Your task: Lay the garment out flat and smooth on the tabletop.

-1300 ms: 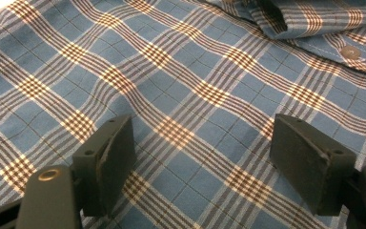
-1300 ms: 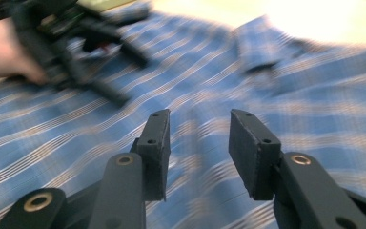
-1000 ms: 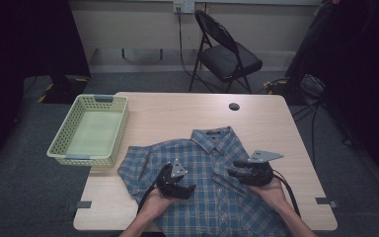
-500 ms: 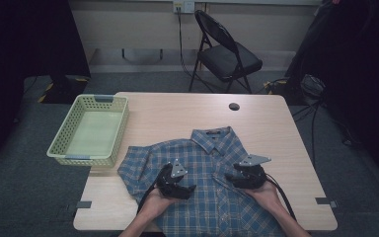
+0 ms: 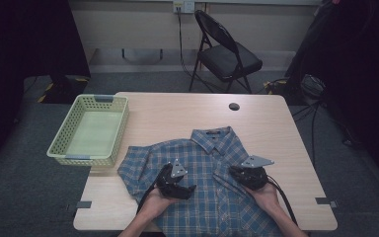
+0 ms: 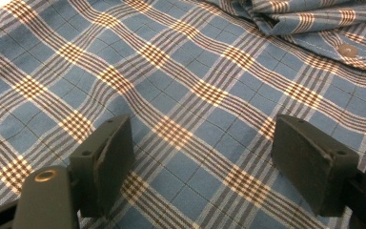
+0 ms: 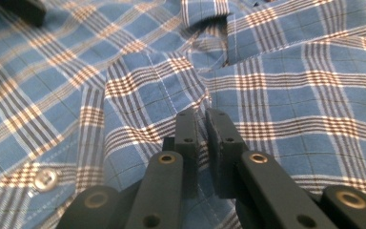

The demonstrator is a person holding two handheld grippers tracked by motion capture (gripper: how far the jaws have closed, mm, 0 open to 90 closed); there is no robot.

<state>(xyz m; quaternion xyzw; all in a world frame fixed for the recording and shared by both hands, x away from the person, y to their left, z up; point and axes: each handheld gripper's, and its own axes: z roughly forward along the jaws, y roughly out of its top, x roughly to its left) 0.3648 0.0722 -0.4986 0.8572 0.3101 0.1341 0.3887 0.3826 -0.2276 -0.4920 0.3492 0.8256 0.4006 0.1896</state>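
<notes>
A blue plaid shirt (image 5: 212,163) lies spread flat on the wooden table (image 5: 177,113), collar pointing away from me. My left gripper (image 5: 176,178) rests low over the shirt's left front. In the left gripper view it (image 6: 202,129) stands wide open, with only flat cloth (image 6: 181,71) between the jaws. My right gripper (image 5: 244,174) sits on the shirt's right front. Seen from the right gripper view it (image 7: 201,119) is shut on a small raised fold of the shirt (image 7: 286,71), and creases run up from the jaw tips. A button (image 7: 45,179) shows on the placket.
A light green plastic basket (image 5: 117,129) stands at the table's left edge, beside the shirt's sleeve. A small black disc (image 5: 234,106) lies near the far edge. A folding chair (image 5: 224,54) stands behind the table. Bare wood lies between the collar and the far edge.
My right gripper has shifted slightly inward and turned over the shirt's right front. The left gripper has stayed in place.
</notes>
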